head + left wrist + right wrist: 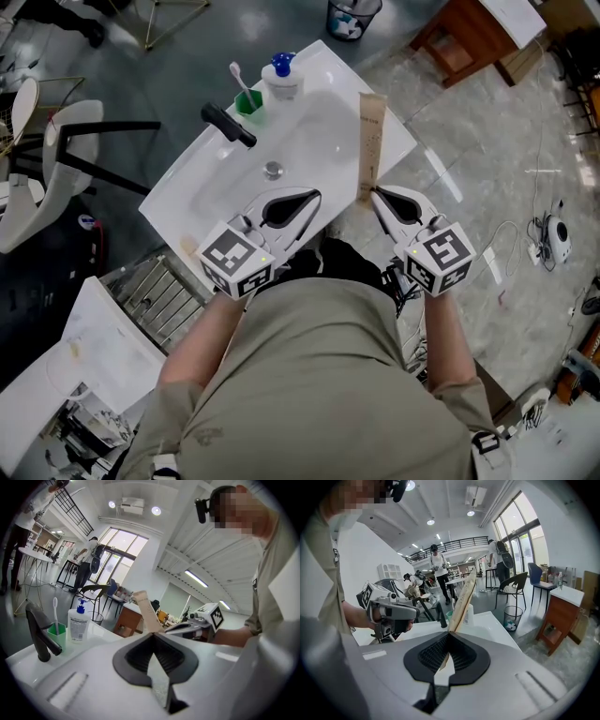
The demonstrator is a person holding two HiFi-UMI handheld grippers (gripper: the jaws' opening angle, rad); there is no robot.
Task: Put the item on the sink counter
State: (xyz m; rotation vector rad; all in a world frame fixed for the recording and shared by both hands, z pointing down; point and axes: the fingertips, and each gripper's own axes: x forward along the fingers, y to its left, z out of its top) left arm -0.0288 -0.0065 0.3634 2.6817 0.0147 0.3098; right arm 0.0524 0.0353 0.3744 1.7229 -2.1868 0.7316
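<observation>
You have a white rectangular sink counter (pixel 187 202). Along its far edge stand a black lever faucet (pixel 228 126), a green square cup (pixel 251 105) holding a white toothbrush (pixel 236 73), and a white pump bottle with blue head (pixel 281 77) at the far corner. A round metal drain (pixel 273 170) sits mid-basin.

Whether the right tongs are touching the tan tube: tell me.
Touching. The right gripper view shows the right tongs closed on the tan tube, whose lower end sits pinched between the jaws.
</observation>
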